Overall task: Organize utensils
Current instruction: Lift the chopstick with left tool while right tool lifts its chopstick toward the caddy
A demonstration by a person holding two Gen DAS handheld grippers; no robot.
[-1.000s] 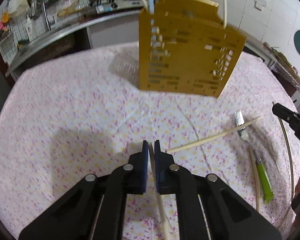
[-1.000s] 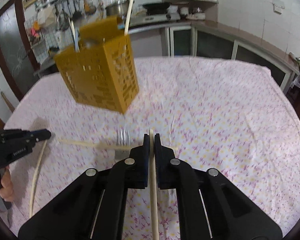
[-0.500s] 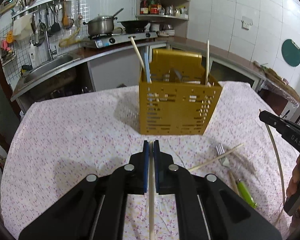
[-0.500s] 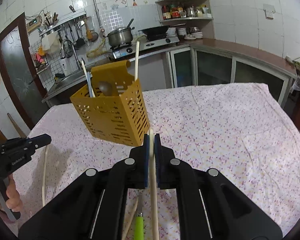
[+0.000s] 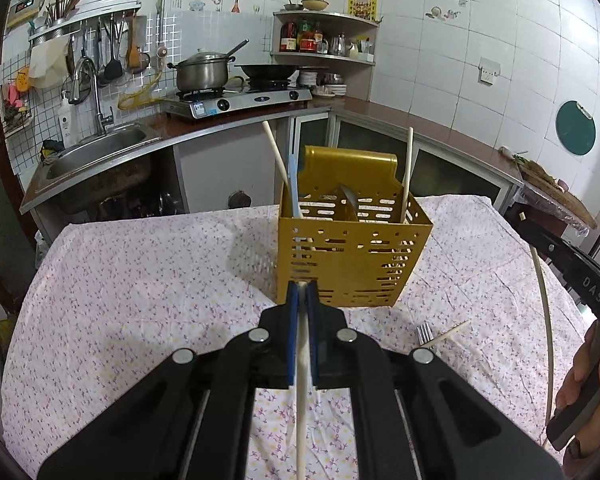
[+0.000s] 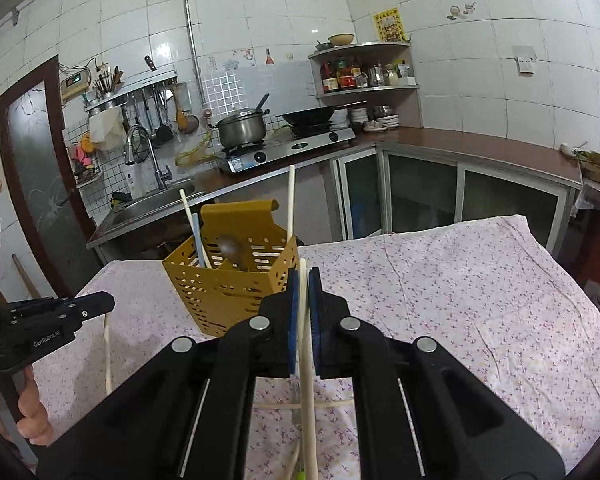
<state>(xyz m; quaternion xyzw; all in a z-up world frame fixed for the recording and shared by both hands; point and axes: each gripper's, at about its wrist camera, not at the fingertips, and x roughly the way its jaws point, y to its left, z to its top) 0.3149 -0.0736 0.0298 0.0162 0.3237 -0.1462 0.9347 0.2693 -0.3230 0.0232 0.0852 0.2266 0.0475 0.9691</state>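
Note:
A yellow perforated utensil holder (image 5: pixel 352 256) stands on the floral tablecloth; it also shows in the right wrist view (image 6: pixel 228 284). It holds two pale chopsticks, a blue-handled utensil and a spoon (image 6: pixel 232 250). My left gripper (image 5: pixel 302 292) is shut on a pale chopstick (image 5: pixel 302 392), lifted just in front of the holder. My right gripper (image 6: pixel 303 276) is shut on another pale chopstick (image 6: pixel 307 380), raised beside the holder's right corner. A fork (image 5: pixel 425 334) and a loose chopstick (image 5: pixel 450 332) lie on the cloth right of the holder.
The table (image 5: pixel 140 280) has a pink floral cloth. A chopstick (image 6: pixel 300 405) lies crosswise under my right gripper. Behind are a sink (image 5: pixel 96 156), stove with pot (image 5: pixel 202 74) and counter. The other gripper shows at each view's edge.
Both grippers have risen and tilted up with their chopsticks, so the holder now sits lower and the kitchen wall fills the views. The table utensils have dropped toward the bottom.

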